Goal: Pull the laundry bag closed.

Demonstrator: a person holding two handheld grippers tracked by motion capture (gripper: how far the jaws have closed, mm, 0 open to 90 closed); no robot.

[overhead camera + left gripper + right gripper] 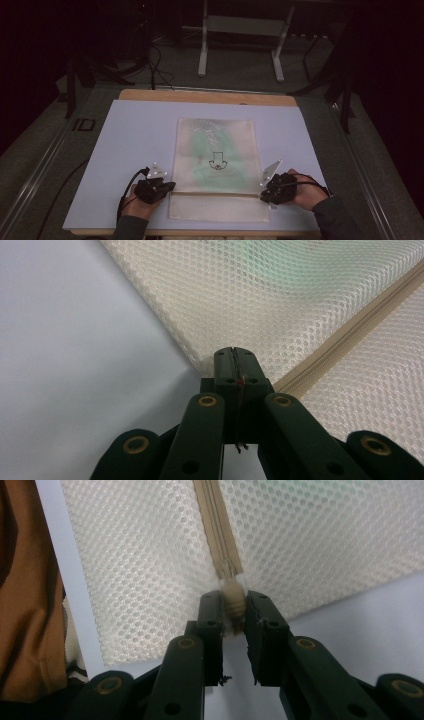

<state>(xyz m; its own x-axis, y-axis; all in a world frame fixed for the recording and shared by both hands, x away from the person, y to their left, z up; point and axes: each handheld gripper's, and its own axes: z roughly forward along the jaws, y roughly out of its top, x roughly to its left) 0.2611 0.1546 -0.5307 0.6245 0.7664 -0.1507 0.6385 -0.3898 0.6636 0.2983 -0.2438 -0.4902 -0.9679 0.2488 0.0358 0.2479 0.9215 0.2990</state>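
On the near half of the worktop (125, 150), a cream mesh laundry bag (216, 150) is lying flat on the pale sheet, with something green and a small dark printed mark showing through its upper panel. A tan zipper (220, 194) is running across the bag near its front edge, and both grippers are working at its two ends. The left gripper (170, 186) is sitting at the bag's left edge; in the left gripper view its jaws are standing pressed together, clamped on the corner of the mesh laundry bag (280, 305) just beside the end of the zipper (350, 320), so it is judged to be anchoring the fabric. The right gripper (263, 196) is sitting at the right end of the zipper line; in the right gripper view its jaws are standing a little apart on either side of the zipper pull (233, 602), closing around it but with a gap visible below the pull, so a firm pinch is not confirmed. The zipper (220, 540) is appearing closed along all of its visible length, the two tapes lying together. By this inspection the work is standing at an early stage: the hold on the left is made, the pull is being taken on the right, and the whole run of the zipper across the bag is remaining to be drawn.
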